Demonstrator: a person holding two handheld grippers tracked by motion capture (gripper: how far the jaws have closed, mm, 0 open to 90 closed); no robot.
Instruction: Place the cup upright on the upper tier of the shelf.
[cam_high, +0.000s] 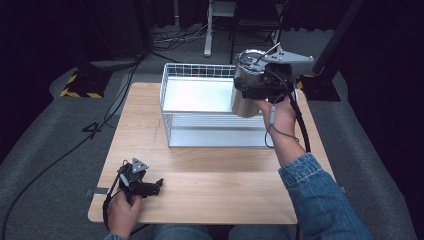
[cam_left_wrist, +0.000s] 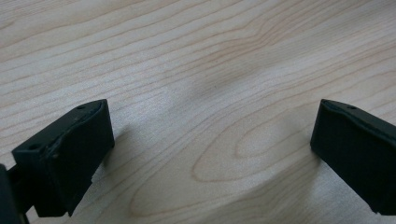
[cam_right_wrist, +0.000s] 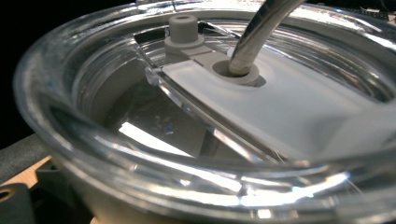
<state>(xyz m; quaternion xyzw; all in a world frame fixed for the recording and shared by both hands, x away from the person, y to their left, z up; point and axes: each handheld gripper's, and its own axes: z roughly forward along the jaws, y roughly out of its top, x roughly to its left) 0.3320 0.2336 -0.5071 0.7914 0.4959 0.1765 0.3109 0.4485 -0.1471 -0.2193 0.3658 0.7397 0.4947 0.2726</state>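
A steel tumbler (cam_high: 246, 85) with a clear lid and a metal straw hangs in the air over the right end of the white wire basket (cam_high: 200, 107). My right gripper (cam_high: 252, 90) is shut on its side. In the right gripper view the clear lid (cam_right_wrist: 201, 116) is very close, with the straw (cam_right_wrist: 261, 28) going through a grey seal. My left gripper (cam_high: 157, 185) rests low over the table's near left corner. Its jaws stand wide apart over bare wood, the left gripper (cam_left_wrist: 212, 140) holding nothing.
The wooden table (cam_high: 210, 185) carries the wire basket at its far middle. Cables run over the grey floor at the left, and a yellow-black striped base (cam_high: 80, 85) stands beyond the far left corner.
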